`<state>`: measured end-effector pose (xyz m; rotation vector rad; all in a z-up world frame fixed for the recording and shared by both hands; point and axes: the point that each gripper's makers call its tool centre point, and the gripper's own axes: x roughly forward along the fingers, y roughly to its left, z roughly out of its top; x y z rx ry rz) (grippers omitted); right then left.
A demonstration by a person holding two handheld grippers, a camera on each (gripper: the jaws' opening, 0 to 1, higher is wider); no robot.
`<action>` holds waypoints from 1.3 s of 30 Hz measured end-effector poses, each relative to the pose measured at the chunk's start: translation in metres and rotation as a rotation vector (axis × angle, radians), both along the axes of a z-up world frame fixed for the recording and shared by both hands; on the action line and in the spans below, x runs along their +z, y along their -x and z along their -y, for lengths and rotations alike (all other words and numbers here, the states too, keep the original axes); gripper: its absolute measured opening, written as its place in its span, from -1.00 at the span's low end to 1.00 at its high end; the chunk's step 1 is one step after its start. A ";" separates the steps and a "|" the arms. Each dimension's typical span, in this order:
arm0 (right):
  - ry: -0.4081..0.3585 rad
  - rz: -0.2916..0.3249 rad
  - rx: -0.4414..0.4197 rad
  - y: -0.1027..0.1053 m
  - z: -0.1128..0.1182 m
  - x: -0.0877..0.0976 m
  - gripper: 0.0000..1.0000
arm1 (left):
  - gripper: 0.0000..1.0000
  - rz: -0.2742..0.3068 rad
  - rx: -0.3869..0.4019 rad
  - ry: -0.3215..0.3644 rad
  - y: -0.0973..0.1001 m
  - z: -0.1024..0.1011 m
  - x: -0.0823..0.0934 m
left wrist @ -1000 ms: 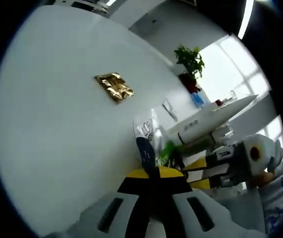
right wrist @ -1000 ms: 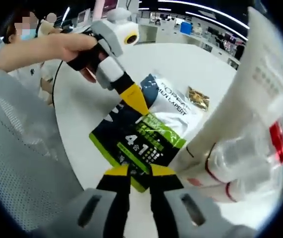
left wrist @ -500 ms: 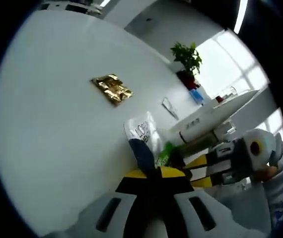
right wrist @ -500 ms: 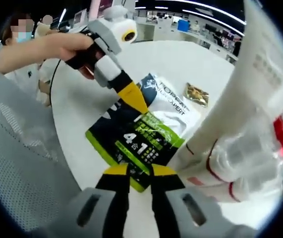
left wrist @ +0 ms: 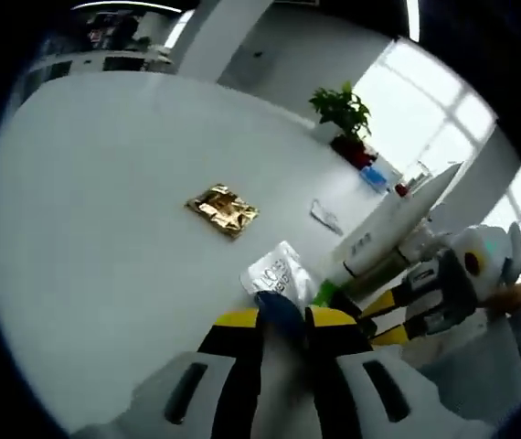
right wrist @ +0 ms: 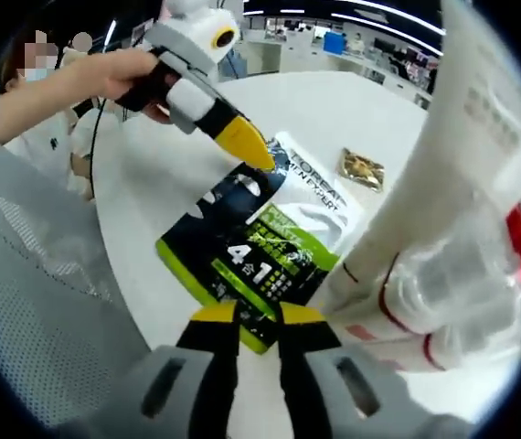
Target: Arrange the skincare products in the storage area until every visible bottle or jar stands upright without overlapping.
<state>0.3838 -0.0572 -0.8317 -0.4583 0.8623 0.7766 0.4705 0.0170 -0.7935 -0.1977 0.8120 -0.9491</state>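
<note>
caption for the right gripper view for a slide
Both hand-held grippers pinch opposite ends of a dark green-and-white sachet over a white table, beside a white tube.

A broad white table (left wrist: 105, 210) stood under bright windows (left wrist: 434, 101). A potted plant (left wrist: 341, 114) sat by the pale wall (left wrist: 288, 55). Ceiling strip lights (right wrist: 370, 7) glowed over distant shelving, and a grey mesh chair (right wrist: 32, 302) stood near.
</note>
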 end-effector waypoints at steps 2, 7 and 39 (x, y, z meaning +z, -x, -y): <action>0.005 0.002 0.002 0.000 0.000 0.000 -0.67 | -0.62 0.044 0.003 -0.032 -0.003 -0.004 0.004; 0.004 0.001 0.002 0.000 0.000 0.000 -0.67 | -0.37 0.186 0.015 -0.156 -0.011 -0.010 0.013; 0.004 0.010 -0.010 -0.001 0.000 0.001 -0.67 | -0.39 0.238 -0.217 -0.359 0.004 0.007 -0.033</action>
